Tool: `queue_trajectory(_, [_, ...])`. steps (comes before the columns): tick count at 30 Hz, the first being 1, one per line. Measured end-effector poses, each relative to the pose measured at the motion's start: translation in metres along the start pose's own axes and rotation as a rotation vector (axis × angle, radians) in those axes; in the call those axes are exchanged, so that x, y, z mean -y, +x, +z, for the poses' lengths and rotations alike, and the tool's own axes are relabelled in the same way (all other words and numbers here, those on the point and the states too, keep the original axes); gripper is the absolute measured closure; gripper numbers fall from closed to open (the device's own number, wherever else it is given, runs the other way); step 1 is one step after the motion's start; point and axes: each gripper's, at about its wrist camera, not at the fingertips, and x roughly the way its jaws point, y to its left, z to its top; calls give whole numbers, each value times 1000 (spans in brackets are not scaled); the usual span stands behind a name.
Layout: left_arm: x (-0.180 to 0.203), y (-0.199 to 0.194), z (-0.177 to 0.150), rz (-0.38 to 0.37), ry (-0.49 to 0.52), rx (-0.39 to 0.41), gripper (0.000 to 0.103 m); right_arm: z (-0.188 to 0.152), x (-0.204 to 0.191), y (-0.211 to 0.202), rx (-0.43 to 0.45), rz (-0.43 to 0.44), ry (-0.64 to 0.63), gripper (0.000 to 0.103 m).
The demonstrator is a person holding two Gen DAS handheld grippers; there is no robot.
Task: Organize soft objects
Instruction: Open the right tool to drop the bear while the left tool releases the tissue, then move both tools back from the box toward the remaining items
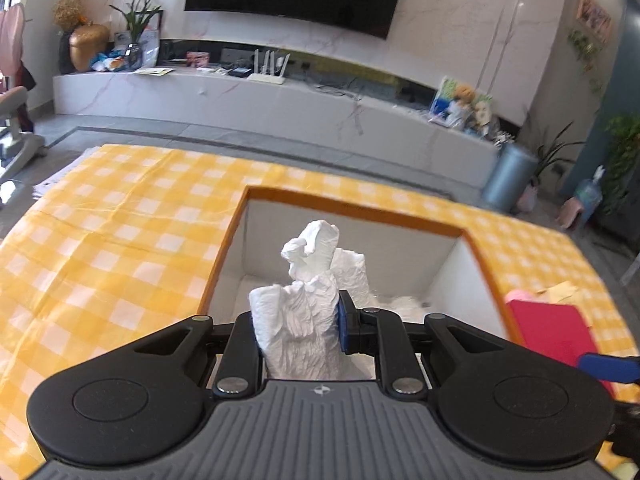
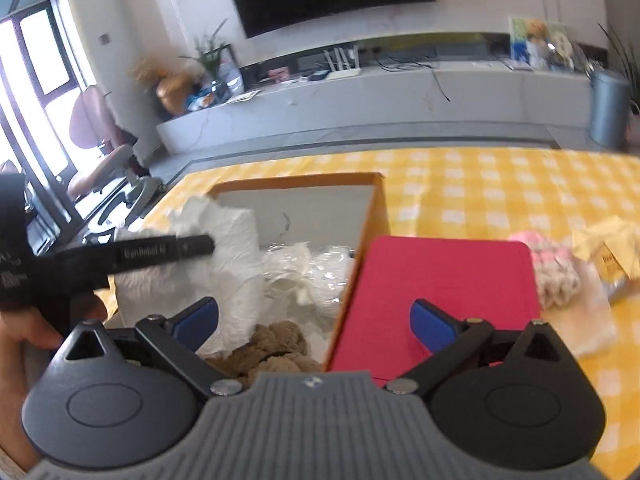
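We see a yellow-and-white checked cloth over the tabletop, an orange-rimmed box with white walls, white crumpled paper, a red lid at three o'clock of it, a tan fluffy thing, and a pink-and-white one.

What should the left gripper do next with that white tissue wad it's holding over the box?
Probably lower it slightly and open. The left gripper is clamped on the white tissue wad, which already hangs over the open orange-rimmed box where other soft items lie. The right gripper is open and empty, off to the side over the box's right edge, so releasing should drop it inside.
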Motion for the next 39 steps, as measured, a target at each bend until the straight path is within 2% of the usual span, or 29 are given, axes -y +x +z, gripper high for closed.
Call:
queue_trajectory(3, [5,0,-3,50,37,12,77,-1,1,0,-8,-37,8,3])
queue_trajectory(5, [8,-3,-3,112,50,31,60,-1,0,-1,-4,-36,15,3])
queue_trajectory(6, [7,-5,-2,133,50,42,55,0,-1,0,-8,-34,13,3])
queue_trajectory(7, [7,-8,-1,141,53,57,47,0,-3,0,-8,-32,9,3])
queue_trajectory(11, [9,-28,4,120,49,119,36,-3,4,0,-9,-30,-3,3])
queue_trajectory(14, [9,-48,8,117,43,197,28,-4,3,1,-10,-37,-16,3])
queue_trajectory(16, [10,-57,11,122,59,209,28,-3,2,1,-11,-37,-19,3])
queue_trajectory(20, [5,-68,13,106,67,141,31,-3,3,0,-11,-46,-24,3])
queue_trajectory(23, [-3,-72,12,40,70,50,32,-3,3,1,-9,-55,-32,3])
queue_trajectory(25, [-6,-74,7,-34,128,-37,32,-3,3,2,-9,-58,-37,3])
queue_trajectory(26, [-6,-76,4,-54,158,-55,33,-3,2,2,-10,-60,-41,3])
queue_trajectory(27, [-5,-79,2,-64,183,-58,35,-3,2,2,-10,-60,-44,3])
queue_trajectory(29, [-2,-77,-1,-71,217,-64,47,-2,3,3,-9,-59,-42,3])
queue_trajectory(31, [2,-64,-3,-41,217,-100,55,-2,3,4,-8,-57,-37,3])
queue_trajectory(34, [12,-37,-7,96,226,-148,60,-2,3,4,-12,-54,-42,3])
queue_trajectory(39, [31,-5,-11,160,294,-183,60,-2,7,2,-12,-45,-23,3])
